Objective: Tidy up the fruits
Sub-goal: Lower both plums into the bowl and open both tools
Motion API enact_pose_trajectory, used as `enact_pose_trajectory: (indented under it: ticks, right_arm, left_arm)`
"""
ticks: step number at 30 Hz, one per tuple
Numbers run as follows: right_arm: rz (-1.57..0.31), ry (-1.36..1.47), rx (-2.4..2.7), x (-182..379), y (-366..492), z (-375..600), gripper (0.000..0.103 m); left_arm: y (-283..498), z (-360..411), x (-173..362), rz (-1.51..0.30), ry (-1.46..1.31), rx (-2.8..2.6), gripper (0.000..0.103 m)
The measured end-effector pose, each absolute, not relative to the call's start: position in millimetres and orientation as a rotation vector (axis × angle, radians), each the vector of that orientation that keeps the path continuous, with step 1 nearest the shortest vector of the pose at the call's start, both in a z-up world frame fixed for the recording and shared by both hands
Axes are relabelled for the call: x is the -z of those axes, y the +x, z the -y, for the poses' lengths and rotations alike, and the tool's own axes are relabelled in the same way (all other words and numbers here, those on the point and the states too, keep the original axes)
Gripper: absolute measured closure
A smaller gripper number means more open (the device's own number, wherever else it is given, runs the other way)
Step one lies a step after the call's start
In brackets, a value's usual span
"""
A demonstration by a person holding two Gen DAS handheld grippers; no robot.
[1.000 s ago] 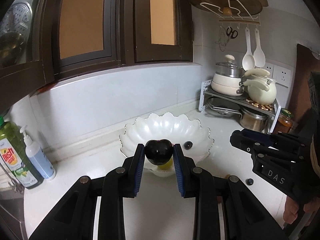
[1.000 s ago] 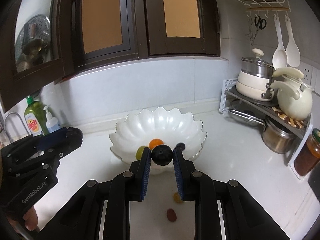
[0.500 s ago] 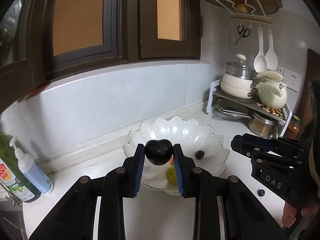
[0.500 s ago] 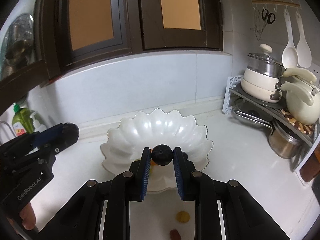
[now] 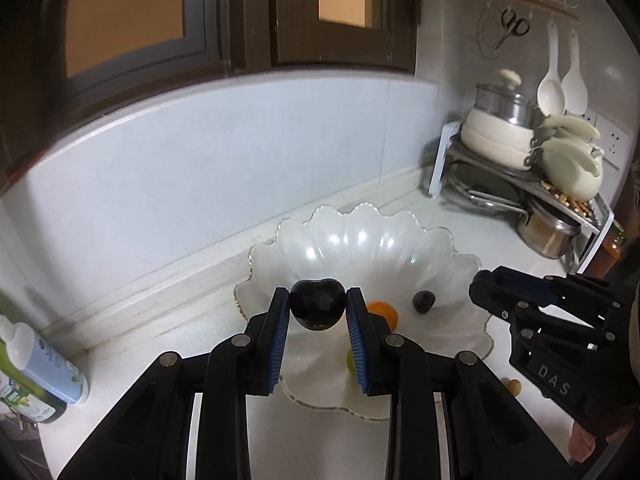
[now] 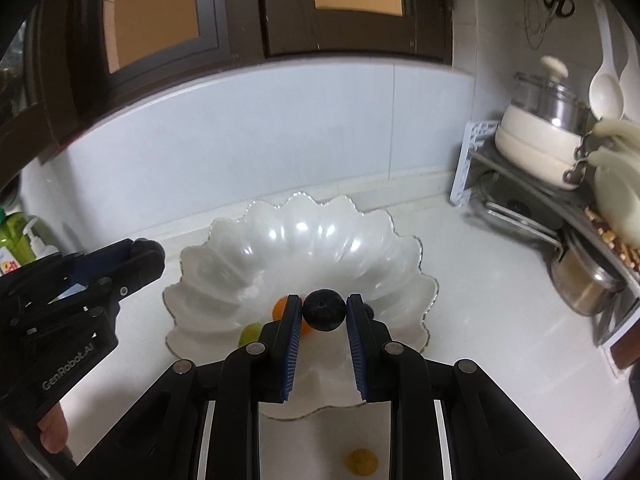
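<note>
The left gripper (image 5: 318,312) is squeezing a dark, shiny plum (image 5: 317,308) between its two blue pads, and the plum is hanging just over the near edge of the white bowl (image 5: 360,236). The right gripper (image 6: 323,314) is pinching a smaller round dark fruit (image 6: 323,314) between its pads, and that fruit is hanging over the near part of the same bowl. On the white counter (image 6: 480,320) close to the right gripper, a little yellow fruit (image 6: 361,461) is lying by itself outside the bowl. Another small fruit (image 5: 513,386) is sitting on the counter in the left view, partly hidden behind the right gripper, so its kind is hard to tell. Inside the bowl an orange fruit (image 5: 384,312) is resting near the middle, a green fruit (image 6: 251,333) is lying beside it toward the near side, and a small dark fruit (image 5: 423,301) is sitting a bit apart from them. The bowl has a wavy rim like flower petals and is standing near the back wall. To the left, two bottles (image 5: 44,376) are standing near each other on the counter. Far off to the right, a metal rack (image 5: 516,196) is holding a cream pot (image 5: 496,136) and a pale kettle (image 5: 572,164), and two white spoons (image 5: 562,88) are hanging on the wall above them.
</note>
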State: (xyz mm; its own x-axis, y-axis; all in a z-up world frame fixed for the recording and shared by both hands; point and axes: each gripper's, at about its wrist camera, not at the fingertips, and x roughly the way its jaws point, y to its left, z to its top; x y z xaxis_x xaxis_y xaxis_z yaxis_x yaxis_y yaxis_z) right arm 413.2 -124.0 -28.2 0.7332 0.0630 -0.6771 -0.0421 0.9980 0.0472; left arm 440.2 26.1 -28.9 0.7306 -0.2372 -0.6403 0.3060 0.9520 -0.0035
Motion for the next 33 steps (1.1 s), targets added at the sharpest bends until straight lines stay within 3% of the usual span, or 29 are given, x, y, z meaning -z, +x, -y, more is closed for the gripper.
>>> enact_pose_trajectory:
  ticks: [24,26,28,33]
  right_arm:
    - [-0.965,0.04,-0.046,79,458,126,0.077]
    - [-0.968,0.042,-0.043,78,458,126,0.07]
    - [-0.965,0.044,-0.044,76,456,127,0.063]
    - [-0.93,0.025,-0.037,65,448,128,0.063]
  left_arm:
    - [502,-6,98,-0.983,0.149,0.304,0.073]
    - [501,-7,97,-0.986,0.151,0.298,0.059]
    - [499,-8,92,-0.971,0.146,0.289,0.052]
    - [491,-15,78,-0.94,0.136,0.26,0.047]
